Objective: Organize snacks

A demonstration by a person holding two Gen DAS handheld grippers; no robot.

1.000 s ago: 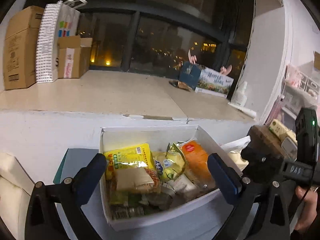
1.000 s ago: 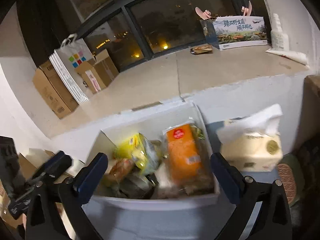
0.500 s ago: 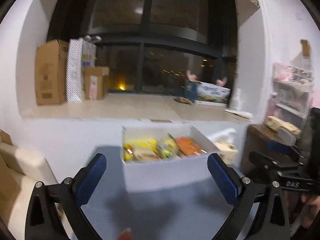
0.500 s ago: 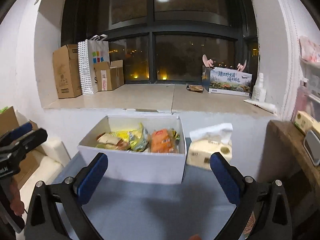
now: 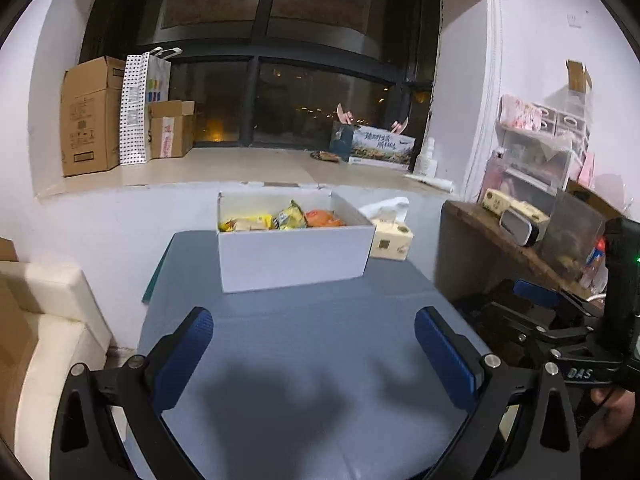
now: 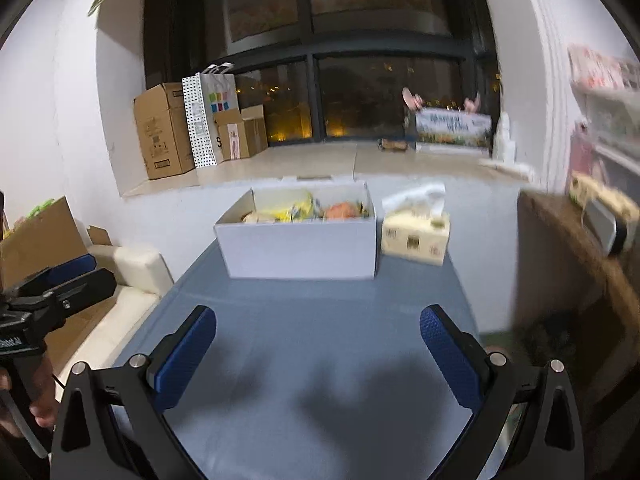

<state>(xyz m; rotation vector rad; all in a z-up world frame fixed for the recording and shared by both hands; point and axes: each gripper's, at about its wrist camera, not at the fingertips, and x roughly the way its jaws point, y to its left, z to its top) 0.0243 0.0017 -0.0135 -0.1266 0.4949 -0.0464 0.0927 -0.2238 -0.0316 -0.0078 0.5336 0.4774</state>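
A white open box (image 5: 294, 256) stands at the far end of the grey-blue table (image 5: 312, 360), also in the right wrist view (image 6: 300, 248). It holds several snack packets: yellow ones (image 5: 256, 222) and an orange one (image 5: 324, 218). My left gripper (image 5: 314, 352) is open and empty, well back from the box over the table. My right gripper (image 6: 318, 354) is open and empty too, likewise back from the box. Each gripper shows at the edge of the other's view.
A tissue box (image 5: 390, 238) stands right of the white box. A brown side table (image 5: 500, 248) with small items is at the right, a cream sofa (image 5: 44, 320) at the left. Cardboard boxes (image 5: 90, 116) and a paper bag sit on the window ledge.
Both grippers have pulled back and away from the box, which was close under them a second ago. Both stay open and empty.
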